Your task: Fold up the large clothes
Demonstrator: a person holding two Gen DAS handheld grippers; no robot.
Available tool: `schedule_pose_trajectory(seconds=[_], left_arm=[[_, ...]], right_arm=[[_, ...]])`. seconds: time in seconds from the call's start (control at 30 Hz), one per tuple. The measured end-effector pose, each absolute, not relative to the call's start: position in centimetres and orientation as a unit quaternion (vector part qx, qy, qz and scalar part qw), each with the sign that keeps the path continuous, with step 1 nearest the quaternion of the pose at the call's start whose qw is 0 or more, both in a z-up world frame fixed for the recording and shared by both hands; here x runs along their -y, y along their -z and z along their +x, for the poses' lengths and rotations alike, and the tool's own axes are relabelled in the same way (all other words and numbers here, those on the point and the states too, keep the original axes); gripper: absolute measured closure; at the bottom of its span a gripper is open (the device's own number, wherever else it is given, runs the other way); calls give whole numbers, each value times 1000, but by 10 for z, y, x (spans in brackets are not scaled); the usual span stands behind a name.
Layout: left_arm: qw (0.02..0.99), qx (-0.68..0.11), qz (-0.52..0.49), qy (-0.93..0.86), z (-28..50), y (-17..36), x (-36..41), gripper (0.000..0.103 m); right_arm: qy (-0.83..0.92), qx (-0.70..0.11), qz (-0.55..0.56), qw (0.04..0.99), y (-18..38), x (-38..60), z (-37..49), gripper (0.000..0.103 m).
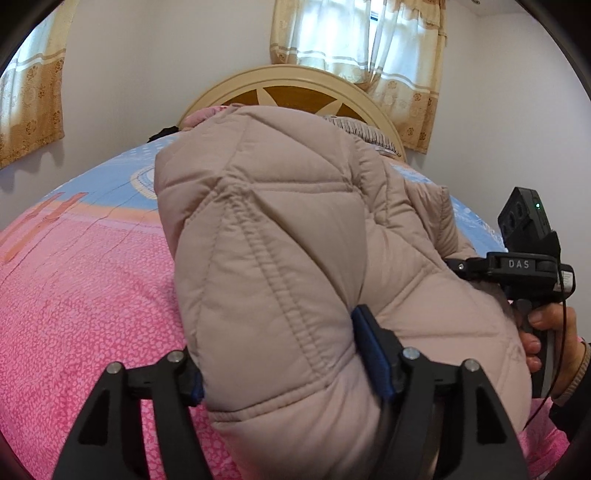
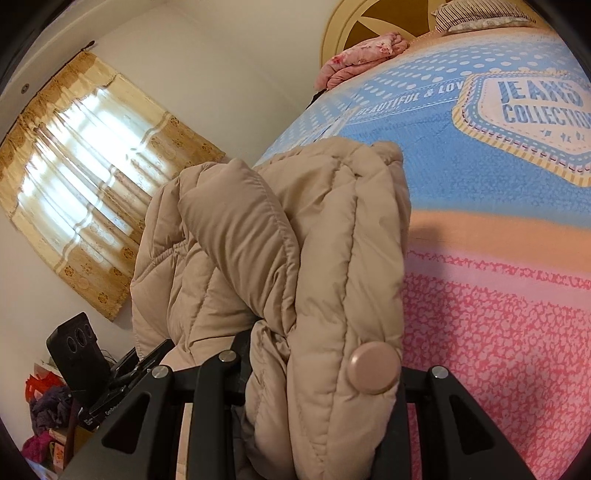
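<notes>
A beige quilted puffer jacket (image 1: 288, 240) is held up over the bed. In the left wrist view my left gripper (image 1: 284, 373) is shut on a thick bunch of the jacket; blue pads (image 1: 373, 354) press into it. My right gripper (image 1: 458, 266) shows at the right edge of that view, its tips against the jacket's side. In the right wrist view my right gripper (image 2: 317, 373) is shut on a folded edge of the jacket (image 2: 295, 251), near a round beige snap button (image 2: 373, 367). The fingertips are hidden by fabric.
The bed has a pink and blue printed cover (image 1: 85, 295), which also shows in the right wrist view (image 2: 498, 277). A wooden headboard (image 1: 288, 85), a pink folded blanket (image 2: 362, 55) and a striped pillow (image 2: 476, 14) lie at the head. Curtained windows (image 2: 85, 177) stand beyond.
</notes>
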State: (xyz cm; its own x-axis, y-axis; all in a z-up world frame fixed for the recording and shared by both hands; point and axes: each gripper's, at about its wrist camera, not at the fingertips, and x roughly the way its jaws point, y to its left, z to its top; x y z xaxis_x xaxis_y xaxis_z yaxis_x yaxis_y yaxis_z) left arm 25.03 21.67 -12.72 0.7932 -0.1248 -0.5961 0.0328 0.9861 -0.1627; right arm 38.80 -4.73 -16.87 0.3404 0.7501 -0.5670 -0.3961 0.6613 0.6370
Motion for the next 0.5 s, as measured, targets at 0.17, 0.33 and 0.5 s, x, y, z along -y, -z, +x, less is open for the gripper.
schedule_pose_trajectory(seconds=[0.17,0.33,0.5], left_arm=[[945,-319,-67,29,253,130,-216,21],[947,-317,-56,7,254,134,-221,8],[947,-316,-47,-10,252,133,-219,3]], right_arm=[[-350,-452,185,799,168,46,386,69],[-346,-458,186,798,172,46,389,63],[-325,-464,165,807,172,43,392,52]])
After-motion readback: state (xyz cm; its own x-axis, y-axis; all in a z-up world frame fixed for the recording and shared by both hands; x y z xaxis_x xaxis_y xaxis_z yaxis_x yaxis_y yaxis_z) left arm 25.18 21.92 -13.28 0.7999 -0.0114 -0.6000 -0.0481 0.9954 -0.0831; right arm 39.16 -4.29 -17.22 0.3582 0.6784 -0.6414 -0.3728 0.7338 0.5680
